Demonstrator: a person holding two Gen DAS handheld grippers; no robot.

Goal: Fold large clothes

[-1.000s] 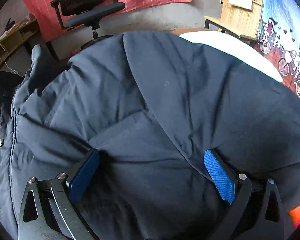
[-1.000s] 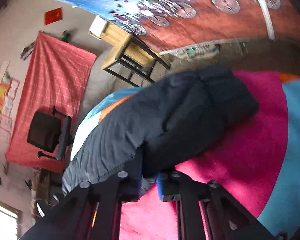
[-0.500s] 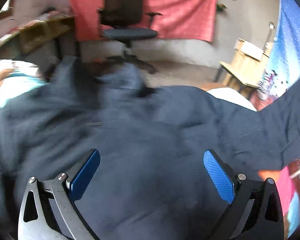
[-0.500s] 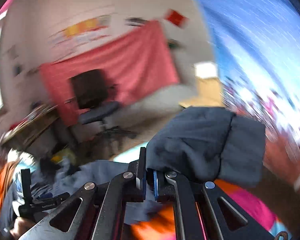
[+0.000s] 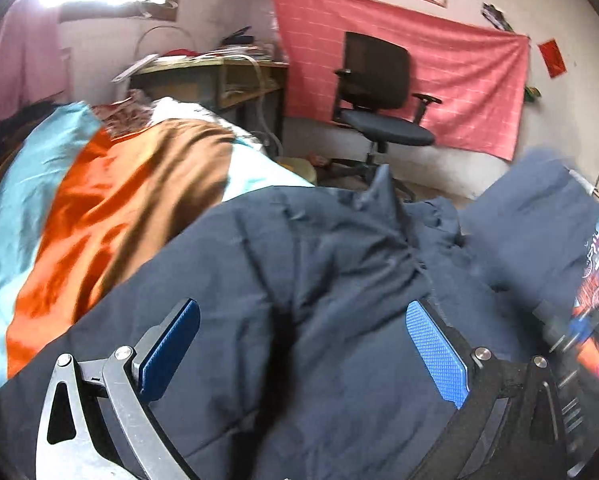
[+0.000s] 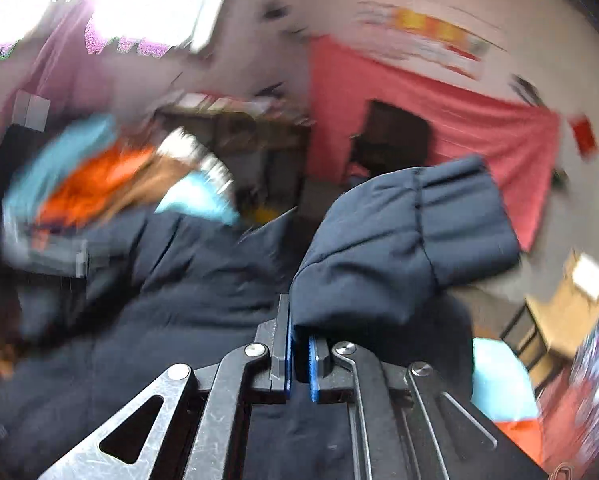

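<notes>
Sleeve cuff (image 6: pixel 419 240) of dark padded jacket (image 5: pixel 299 320) clamped in right tool (image 6: pixel 299 360), raised above jacket body spread on bed (image 5: pixel 79 220); left tool (image 5: pixel 299 352) spread wide over jacket body, gripping nothing; jacket body lies left of cuff.

The padded jacket (image 5: pixel 319 320) is showing dark navy all over. The bedspread (image 5: pixel 79 220) is flashing orange, brown and pale blue bands. A salmon-pink checked cloth (image 5: pixel 459 80) is hanging behind the black office chair (image 5: pixel 375 92). Gripper pads (image 5: pixel 437 354) are gleaming blue.
</notes>
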